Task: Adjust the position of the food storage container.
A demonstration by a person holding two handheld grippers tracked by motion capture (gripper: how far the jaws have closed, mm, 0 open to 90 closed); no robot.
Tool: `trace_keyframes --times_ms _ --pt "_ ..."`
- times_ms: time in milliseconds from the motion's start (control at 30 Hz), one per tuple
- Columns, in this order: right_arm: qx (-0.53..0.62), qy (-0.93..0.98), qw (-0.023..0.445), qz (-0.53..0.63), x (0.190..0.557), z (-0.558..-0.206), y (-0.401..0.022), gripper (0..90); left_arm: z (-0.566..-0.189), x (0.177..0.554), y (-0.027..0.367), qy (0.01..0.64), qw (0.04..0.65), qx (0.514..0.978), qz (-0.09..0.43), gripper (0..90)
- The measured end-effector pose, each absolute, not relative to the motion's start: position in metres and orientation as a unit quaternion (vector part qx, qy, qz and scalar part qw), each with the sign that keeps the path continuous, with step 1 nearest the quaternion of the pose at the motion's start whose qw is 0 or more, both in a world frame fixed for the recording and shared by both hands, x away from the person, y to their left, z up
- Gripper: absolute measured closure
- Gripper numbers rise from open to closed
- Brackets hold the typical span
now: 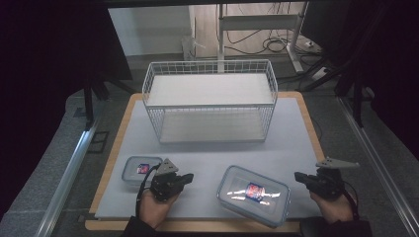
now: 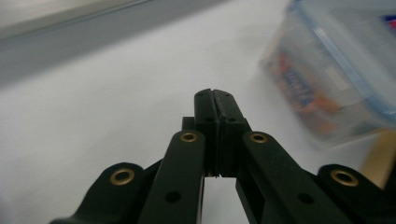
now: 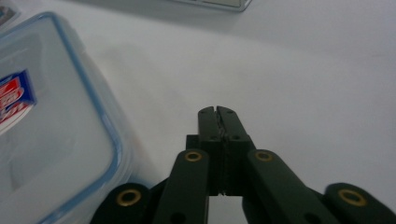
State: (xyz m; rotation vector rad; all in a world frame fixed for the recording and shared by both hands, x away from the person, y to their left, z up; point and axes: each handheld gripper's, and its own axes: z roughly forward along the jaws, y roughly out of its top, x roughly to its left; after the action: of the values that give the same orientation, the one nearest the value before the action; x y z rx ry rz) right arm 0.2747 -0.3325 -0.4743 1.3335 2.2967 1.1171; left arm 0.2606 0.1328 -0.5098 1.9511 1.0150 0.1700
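Counter (image 1: 296,128): pale grey surface with a wooden edge, occupying the centre of the high view. White wire basket (image 1: 210,101): two-tier, standing upright in the upper centre of the frame on the far part of the counter; both tiers carry nothing visible. Large clear lidded container (image 1: 253,194): blue-trimmed lid closed, red-and-blue label on top, lying at an angle in the lower centre-right; contents cannot be made out through the lid, though the blurred left gripper view shows coloured printing behind its clear wall. Small clear lidded container (image 1: 140,169): lid closed, small label on top, at the lower left, partly behind the left hand-held gripper; contents not discernible. Left hand-held gripper (image 1: 189,177): at the lower left, between the two containers, jaws clenched together on nothing, tips pointing toward the large container. Right hand-held gripper (image 1: 298,176): at the lower right, just beside the large container's right end, jaws likewise pressed together and holding nothing.
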Motion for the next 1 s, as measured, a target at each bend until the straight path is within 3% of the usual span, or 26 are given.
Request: trace_keyframes --times_ms 400,533,733,1000 --pt "0.457 0.807 0.076 0.365 0.230 -0.481 -0.329 90.0 -0.515 0.259 0.083 0.360 0.450 0.817 0.030 89.7" --pt "0.440 0.826 0.049 0.349 0.220 -0.480 -0.316 90.0 -0.515 0.256 0.072 0.348 0.431 0.831 0.043 89.8" --pt "0.435 0.837 0.059 0.327 0.215 -0.482 -0.306 90.0 -0.519 0.254 0.069 0.353 0.421 0.835 0.034 89.9" --pt "0.442 0.824 0.074 0.347 0.237 -0.488 -0.296 90.0 -0.520 0.259 0.081 0.379 0.423 0.822 0.033 89.9"
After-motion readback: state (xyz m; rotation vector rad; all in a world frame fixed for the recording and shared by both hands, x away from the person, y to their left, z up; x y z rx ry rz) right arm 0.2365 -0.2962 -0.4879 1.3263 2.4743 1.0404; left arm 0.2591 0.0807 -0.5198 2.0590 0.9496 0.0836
